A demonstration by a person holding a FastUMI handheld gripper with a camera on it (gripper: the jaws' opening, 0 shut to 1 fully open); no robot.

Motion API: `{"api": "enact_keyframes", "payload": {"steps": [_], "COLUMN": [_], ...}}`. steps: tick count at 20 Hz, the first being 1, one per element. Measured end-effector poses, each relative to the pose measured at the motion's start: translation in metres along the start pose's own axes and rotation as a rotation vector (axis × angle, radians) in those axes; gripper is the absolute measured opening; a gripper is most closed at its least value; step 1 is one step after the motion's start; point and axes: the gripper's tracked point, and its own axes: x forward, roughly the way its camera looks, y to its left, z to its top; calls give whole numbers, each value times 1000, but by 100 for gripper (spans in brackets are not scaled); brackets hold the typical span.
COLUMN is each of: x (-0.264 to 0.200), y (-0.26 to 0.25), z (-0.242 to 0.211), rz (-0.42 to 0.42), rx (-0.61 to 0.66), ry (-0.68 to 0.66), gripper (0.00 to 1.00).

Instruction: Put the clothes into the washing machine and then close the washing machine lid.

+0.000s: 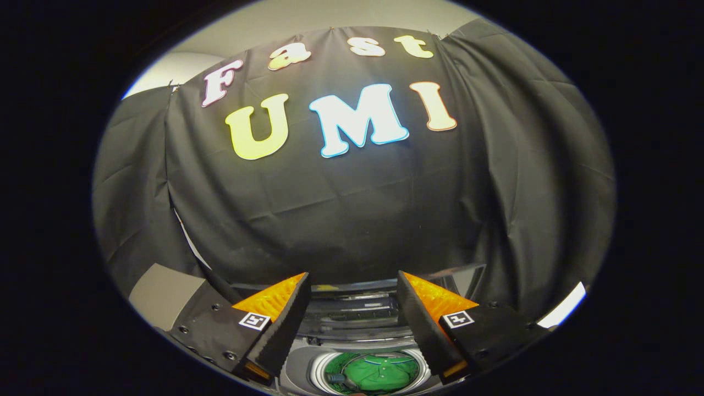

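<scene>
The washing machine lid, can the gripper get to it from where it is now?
Probably yes. The gripper is open and holds nothing, and the raised lid stands just ahead between its fingers with nothing in between. The green clothes already lie in the drum below.

**Dim booth, hard fisheye bend**

Overall dim: the black cloth wall (352,220) soaks up most light. Brightest patches are the pale ceiling strip at the upper left and a blown-out sliver at the lower right. Soft sheen on the cloth folds, no hard shadows. Centre reasonably sharp; straight lines bow strongly toward the rim and detail smears there. Gripper (352,286) fingers, spread apart, look slightly soft up close. Green clothes (379,374) in the washing machine (352,319) drum read saturated, evenly lit.
</scene>
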Motion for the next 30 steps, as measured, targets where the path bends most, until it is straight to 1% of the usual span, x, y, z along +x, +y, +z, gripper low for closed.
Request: {"api": "enact_keyframes", "payload": {"steps": [2,5,10,14,15,17,23,27,30], "x": [18,40,71,87,87,89,88,84,69], "y": [7,10,5,8,9,10,10,11,9], "z": [7,8,1,-14,-13,-14,-10,-5,-13], "rz": [19,13,-19,-8,-19,-21,-17,-13,-12], "rx": [10,-2,-83,-116,-148,-173,-169,-175,-175], "ry": [9,19,35,82,67,56,-37,-131,-169], "gripper": [98,98,98,98,98,98,98,99,99]}}
